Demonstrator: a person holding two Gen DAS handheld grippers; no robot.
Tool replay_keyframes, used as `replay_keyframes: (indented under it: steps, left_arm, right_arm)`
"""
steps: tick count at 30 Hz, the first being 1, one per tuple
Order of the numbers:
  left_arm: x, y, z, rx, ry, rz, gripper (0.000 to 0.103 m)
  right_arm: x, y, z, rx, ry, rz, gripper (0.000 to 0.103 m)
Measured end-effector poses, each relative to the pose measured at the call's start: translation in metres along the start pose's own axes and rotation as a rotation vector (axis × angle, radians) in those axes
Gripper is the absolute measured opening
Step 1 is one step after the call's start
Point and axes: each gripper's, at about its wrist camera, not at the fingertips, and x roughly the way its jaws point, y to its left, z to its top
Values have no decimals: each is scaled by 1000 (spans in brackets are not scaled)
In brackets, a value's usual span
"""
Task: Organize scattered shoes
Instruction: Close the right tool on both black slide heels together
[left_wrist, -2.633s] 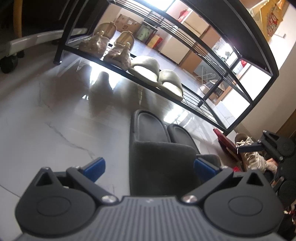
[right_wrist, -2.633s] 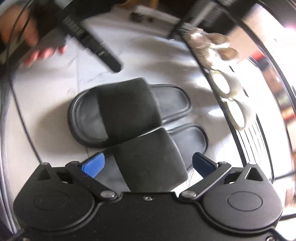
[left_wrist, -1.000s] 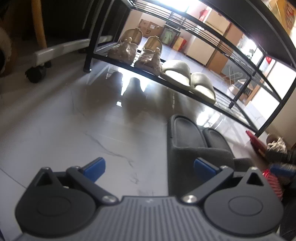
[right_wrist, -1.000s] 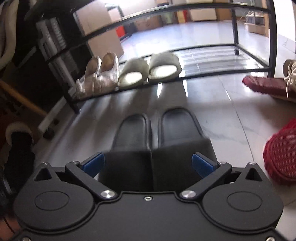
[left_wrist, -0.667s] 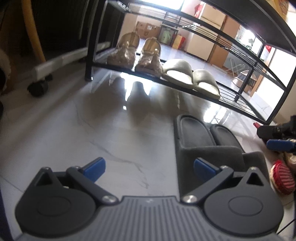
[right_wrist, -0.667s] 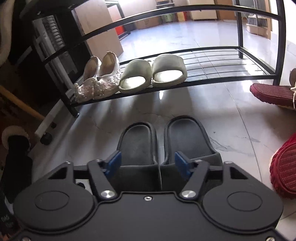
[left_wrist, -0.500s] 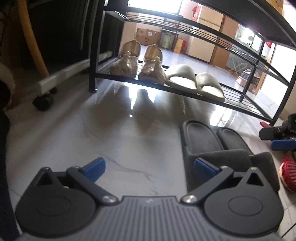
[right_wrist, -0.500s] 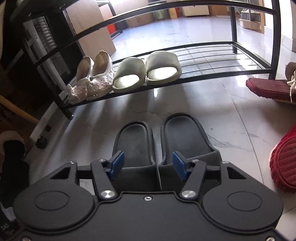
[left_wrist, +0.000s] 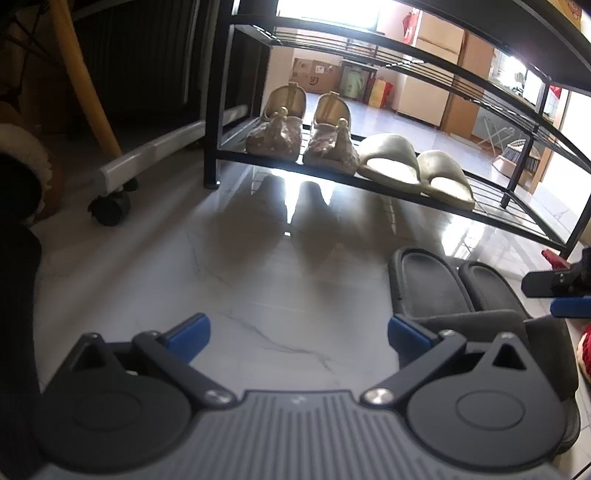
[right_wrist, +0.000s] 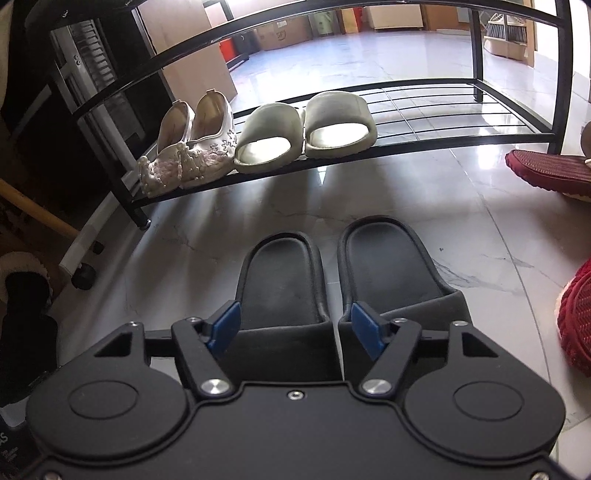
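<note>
Right under the right gripper (right_wrist: 293, 326), fingers half-closed around the left black slipper's (right_wrist: 284, 280) strap, heels pointing at the shoe rack (right_wrist: 369, 147); left gripper (left_wrist: 295, 332) spread wide, empty.

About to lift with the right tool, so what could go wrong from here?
The right tool seems to pinch only the adjoining strap edges of both black slides; one could slip out mid-lift. The bottom shelf is low under the next rail, so the hanging soles may catch it. The free space sits beside the beige slippers, which could get nudged.
</note>
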Motion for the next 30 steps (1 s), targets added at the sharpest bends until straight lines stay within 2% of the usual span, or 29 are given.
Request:
replay_keyframes:
  steps: [5, 13, 21, 27, 30]
  left_arm:
    - [0, -3, 0, 30, -8, 8, 102]
    - [-2, -10, 2, 83, -38, 6, 102]
    - [-3, -2, 6, 37, -47, 4, 102]
    - [-4, -1, 9, 30, -58, -6, 102]
    - [-4, -1, 11, 27, -64, -11, 102]
  right_arm:
    - [16, -1, 23, -20, 112, -18, 75]
    - [41, -1, 60, -52, 292, -47, 75]
    - [94, 8, 67, -48, 568, -105, 72]
    - [114, 12, 70, -21, 674, -160, 72]
    - [117, 15, 66, -23, 689, -180, 72]
